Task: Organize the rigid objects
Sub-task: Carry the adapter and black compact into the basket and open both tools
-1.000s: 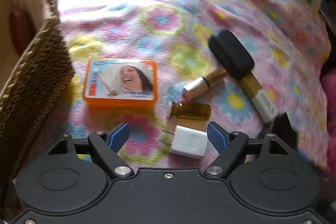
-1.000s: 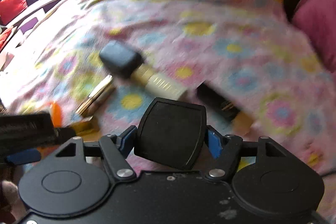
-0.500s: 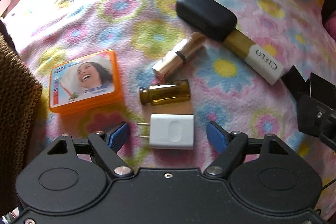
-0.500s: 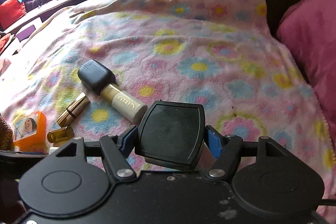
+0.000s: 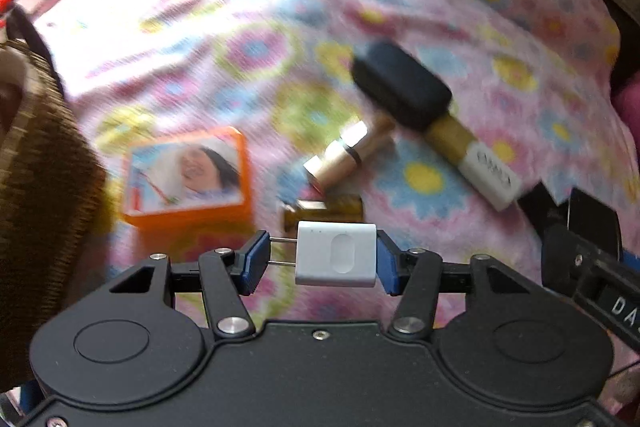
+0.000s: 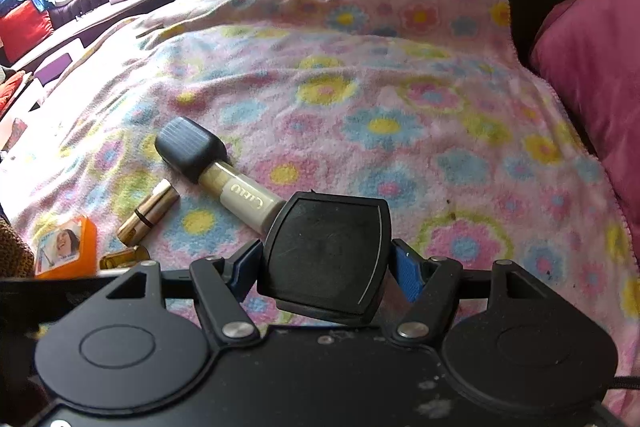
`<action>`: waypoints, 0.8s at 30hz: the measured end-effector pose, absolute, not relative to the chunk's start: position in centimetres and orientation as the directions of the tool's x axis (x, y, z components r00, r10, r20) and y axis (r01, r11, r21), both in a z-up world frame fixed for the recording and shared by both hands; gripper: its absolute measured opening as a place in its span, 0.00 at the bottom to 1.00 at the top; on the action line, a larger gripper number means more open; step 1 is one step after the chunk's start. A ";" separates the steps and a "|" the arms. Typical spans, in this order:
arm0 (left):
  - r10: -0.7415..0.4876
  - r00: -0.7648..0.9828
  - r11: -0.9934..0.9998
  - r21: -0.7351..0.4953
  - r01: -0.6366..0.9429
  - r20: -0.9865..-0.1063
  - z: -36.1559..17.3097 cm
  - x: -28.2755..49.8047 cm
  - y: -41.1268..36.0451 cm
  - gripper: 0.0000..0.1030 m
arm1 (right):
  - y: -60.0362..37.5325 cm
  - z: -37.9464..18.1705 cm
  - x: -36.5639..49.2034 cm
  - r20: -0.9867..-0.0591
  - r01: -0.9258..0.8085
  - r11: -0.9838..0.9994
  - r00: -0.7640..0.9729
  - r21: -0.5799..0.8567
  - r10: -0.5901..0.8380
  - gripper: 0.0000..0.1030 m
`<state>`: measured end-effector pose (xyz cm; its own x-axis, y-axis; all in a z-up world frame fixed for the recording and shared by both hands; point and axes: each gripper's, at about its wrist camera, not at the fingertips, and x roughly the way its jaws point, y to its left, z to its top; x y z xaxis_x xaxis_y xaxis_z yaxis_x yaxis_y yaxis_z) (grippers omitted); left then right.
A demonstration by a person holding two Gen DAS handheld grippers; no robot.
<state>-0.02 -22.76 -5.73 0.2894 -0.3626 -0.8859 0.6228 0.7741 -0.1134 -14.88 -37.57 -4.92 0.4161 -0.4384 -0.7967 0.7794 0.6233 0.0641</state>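
Observation:
My left gripper (image 5: 320,259) is shut on a white plug adapter (image 5: 336,254), its prongs pointing left, lifted just above the flowered blanket. My right gripper (image 6: 324,267) is shut on a flat black case (image 6: 326,259). On the blanket lie an orange box (image 5: 186,177) with a woman's face, a gold lipstick tube (image 5: 346,157), a small amber vial (image 5: 332,209) and a white bottle with a big black cap (image 5: 432,123). The same items show in the right wrist view: box (image 6: 66,247), lipstick (image 6: 148,213), bottle (image 6: 216,167).
A brown woven basket (image 5: 36,187) stands at the left edge. A pink cushion (image 6: 592,67) borders the blanket on the right. The flowered blanket (image 6: 400,107) stretches far back. The right gripper's body (image 5: 592,267) sits close on the left gripper's right.
My left gripper closed on the white plug adapter and lifted it slightly. The right gripper still holds the black case and stayed nearly in place.

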 end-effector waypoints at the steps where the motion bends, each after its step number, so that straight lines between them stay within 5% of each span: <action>1: -0.366 0.309 0.783 -0.111 0.612 -0.878 -5.2 0.1 -22.5 0.51 | -37.5 -4.7 -14.8 -0.793 0.777 0.626 0.422 0.067 -0.439 0.66; 12: -0.377 0.512 0.894 -0.158 0.420 -0.772 0.4 2.0 -16.1 0.51 | -34.7 -0.4 -11.7 -0.733 0.688 0.715 0.550 0.126 -0.400 0.66; 24: -0.215 0.660 0.976 -0.148 0.157 -0.720 2.3 4.8 -8.3 0.51 | -27.7 3.1 -5.5 -0.684 0.501 0.850 0.678 0.163 -0.268 0.66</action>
